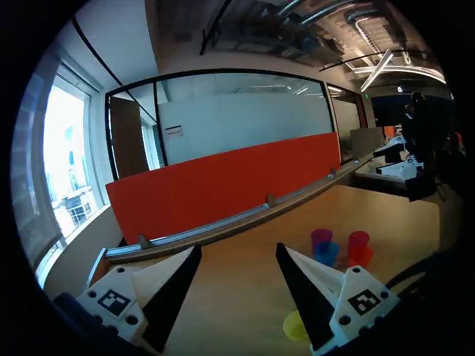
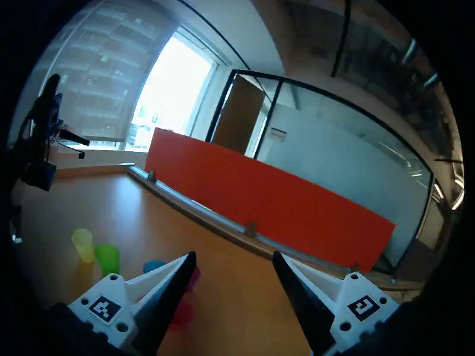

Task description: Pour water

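Observation:
Several small plastic cups stand on a wooden desk. In the left gripper view a purple cup [image 1: 321,237], a blue cup [image 1: 326,253] and a red cup [image 1: 358,247] stand together at the right, and a yellow cup [image 1: 294,326] peeks from behind my left gripper's right finger. My left gripper [image 1: 237,255] is open and holds nothing, above the desk. In the right gripper view a yellow cup [image 2: 82,244] and a green cup [image 2: 107,258] stand at the left, while a blue cup [image 2: 153,266] and a red cup [image 2: 180,312] are partly hidden by the left finger. My right gripper [image 2: 233,261] is open and holds nothing.
An orange divider panel [image 1: 237,178] with a metal rail runs along the desk's far edge. Bright windows [image 2: 172,89] lie beyond. A dark stand with gear [image 2: 38,142] rises at the desk's left end in the right gripper view. More desks and equipment [image 1: 404,160] stand farther off.

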{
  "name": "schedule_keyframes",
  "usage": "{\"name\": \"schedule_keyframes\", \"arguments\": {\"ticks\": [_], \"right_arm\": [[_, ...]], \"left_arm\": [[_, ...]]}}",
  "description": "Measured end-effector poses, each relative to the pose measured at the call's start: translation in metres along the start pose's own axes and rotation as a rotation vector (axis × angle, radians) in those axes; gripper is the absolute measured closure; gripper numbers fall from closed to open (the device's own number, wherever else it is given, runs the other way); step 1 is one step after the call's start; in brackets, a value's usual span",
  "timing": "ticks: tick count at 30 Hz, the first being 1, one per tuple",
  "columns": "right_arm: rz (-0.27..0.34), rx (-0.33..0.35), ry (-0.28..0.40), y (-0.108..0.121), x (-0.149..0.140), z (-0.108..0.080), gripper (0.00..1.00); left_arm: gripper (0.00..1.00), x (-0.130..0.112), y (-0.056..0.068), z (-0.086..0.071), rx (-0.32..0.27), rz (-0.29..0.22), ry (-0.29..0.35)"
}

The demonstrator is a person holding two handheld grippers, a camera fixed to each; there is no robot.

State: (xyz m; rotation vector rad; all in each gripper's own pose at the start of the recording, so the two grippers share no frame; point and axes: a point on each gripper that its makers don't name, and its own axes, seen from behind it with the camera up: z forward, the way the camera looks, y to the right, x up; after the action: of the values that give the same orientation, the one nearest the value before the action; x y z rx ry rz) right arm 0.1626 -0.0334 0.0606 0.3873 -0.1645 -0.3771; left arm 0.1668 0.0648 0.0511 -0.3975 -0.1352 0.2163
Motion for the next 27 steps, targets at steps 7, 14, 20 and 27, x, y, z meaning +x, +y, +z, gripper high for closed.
{"name": "schedule_keyframes", "arguments": {"ticks": [7, 14, 20, 27], "right_arm": [[-0.009, 0.08, -0.041, -0.015, -0.004, 0.007, 0.0], [-0.038, 0.134, -0.073, -0.028, -0.009, 0.015, 0.0], [-0.057, 0.17, -0.088, -0.037, -0.014, 0.024, 0.0], [-0.04, 0.238, -0.111, -0.05, -0.02, 0.033, 0.0]], "left_arm": [[0.07, -0.014, 0.018, 0.013, -0.087, 0.016, -0.053], [0.07, -0.024, 0.03, 0.025, -0.146, 0.032, -0.088], [0.07, -0.033, 0.041, 0.034, -0.196, 0.045, -0.115], [0.07, -0.043, 0.057, 0.04, -0.272, 0.092, -0.151]]}}
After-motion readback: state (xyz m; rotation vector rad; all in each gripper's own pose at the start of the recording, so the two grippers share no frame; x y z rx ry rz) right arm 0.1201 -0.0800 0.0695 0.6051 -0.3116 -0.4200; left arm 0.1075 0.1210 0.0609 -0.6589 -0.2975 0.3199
